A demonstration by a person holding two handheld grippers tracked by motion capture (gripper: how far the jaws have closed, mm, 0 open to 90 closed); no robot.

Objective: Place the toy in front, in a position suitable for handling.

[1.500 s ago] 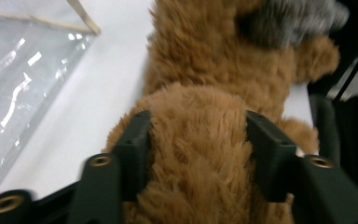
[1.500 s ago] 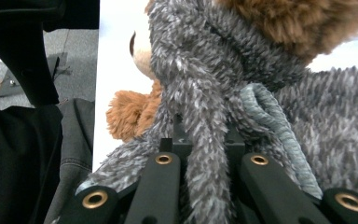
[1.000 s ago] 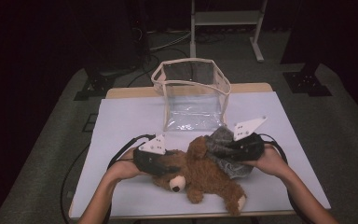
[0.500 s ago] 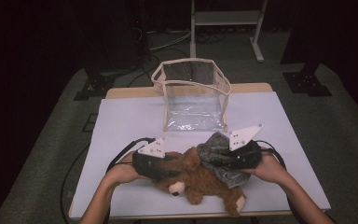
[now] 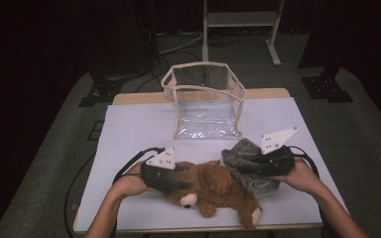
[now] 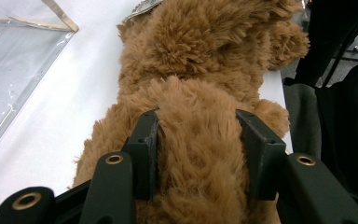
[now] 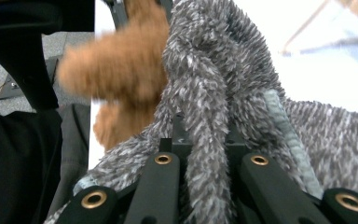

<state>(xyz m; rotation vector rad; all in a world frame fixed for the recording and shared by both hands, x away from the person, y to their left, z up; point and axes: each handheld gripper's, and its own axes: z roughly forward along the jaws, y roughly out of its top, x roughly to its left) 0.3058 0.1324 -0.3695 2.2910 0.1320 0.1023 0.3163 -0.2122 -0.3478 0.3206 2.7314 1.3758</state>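
Note:
A brown plush teddy bear [image 5: 218, 191] lies on the white table near its front edge. My left gripper [image 5: 181, 179] is shut on the bear's head end; in the left gripper view the brown fur [image 6: 200, 144] bulges between the two jaws. A grey knitted garment [image 5: 245, 156] lies partly over the bear's right side. My right gripper [image 5: 248, 166] is shut on a fold of it; the grey fabric [image 7: 209, 126] runs up between the jaws in the right gripper view, with the bear [image 7: 116, 70] blurred behind it.
A clear plastic bag with beige trim [image 5: 206, 101] stands open at the middle back of the table [image 5: 139, 124]. Its clear side [image 6: 9, 70] lies to the left of the bear. Cables trail off the table's left and right sides.
The right gripper has pulled the grey garment to the right, off more of the bear. The bear has shifted slightly with the left gripper still on it.

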